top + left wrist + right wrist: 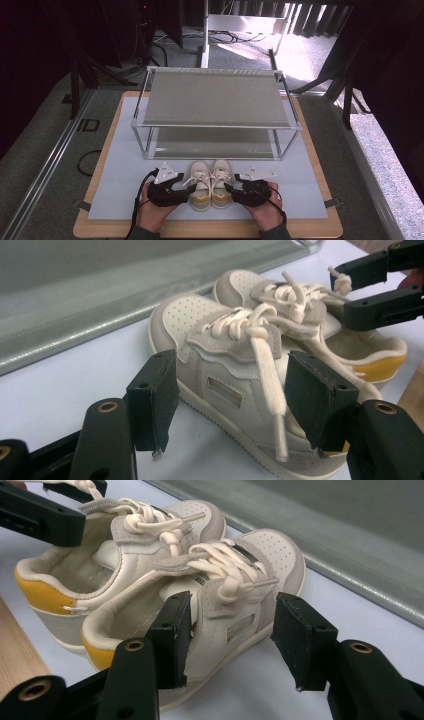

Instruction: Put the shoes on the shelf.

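At the bottom centre of the high view, the left gripper (184,186) and the right gripper (229,187), each held in a hand, flank a pair of small cream leather sneakers with yellow heels. The left shoe (199,186) and the right shoe (220,184) stand side by side, toes pointing up the frame, on a pale grey mat (120,165) that covers a light wooden table (210,230).

In the left gripper view, that gripper (230,400) has its jaws standing apart around the side of the left shoe (230,365); one pad lies against the rear of the shoe at lower right, the other stands clear at lower left. Nothing is clamped.

In the right gripper view, the right gripper (232,640) has its jaws parted astride the right shoe (220,590); the left pad sits at the shoe's collar, the right pad is off the shoe.

Farther up the high view stands a two-tier metal-framed shelf rack with grey shelves (215,97).
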A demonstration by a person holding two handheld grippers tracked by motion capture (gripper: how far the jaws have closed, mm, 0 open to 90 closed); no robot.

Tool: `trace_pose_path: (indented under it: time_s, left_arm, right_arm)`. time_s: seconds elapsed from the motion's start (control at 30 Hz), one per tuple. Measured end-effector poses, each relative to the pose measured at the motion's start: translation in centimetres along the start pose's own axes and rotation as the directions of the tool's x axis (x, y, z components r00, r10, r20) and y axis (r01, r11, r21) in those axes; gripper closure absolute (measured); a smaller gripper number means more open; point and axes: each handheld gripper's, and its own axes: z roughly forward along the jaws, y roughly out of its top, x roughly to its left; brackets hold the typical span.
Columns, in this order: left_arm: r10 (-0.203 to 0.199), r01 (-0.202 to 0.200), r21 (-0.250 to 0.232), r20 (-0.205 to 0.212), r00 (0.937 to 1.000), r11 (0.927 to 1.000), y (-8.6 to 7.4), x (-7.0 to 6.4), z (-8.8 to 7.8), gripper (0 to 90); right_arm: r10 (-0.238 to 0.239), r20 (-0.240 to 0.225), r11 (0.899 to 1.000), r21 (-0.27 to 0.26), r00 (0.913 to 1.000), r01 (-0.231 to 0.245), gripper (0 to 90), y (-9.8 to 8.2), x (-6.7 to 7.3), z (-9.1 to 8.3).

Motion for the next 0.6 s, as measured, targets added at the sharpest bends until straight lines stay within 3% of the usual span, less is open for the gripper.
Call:
trace_pose_path:
  time_s: [0.17, 0.6]
  left_arm:
    - [0.003, -0.003, 0.016, -0.016, 0.9999, 0.9999, -0.1, -0.2, 0.4, 40.7]
    - [-0.036, 0.036, 0.028, 0.006, 0.9993, 0.9989, -0.4, -0.1, 1.4, 42.8]
  right_arm:
    - [0.012, -0.016, 1.000, 0.008, 0.9998, -0.012, 51.9, 0.0, -0.1, 0.1]
    - [0.042, -0.027, 0.998, 0.039, 0.9987, -0.041, 53.9, 0.0, 0.3, 0.9]
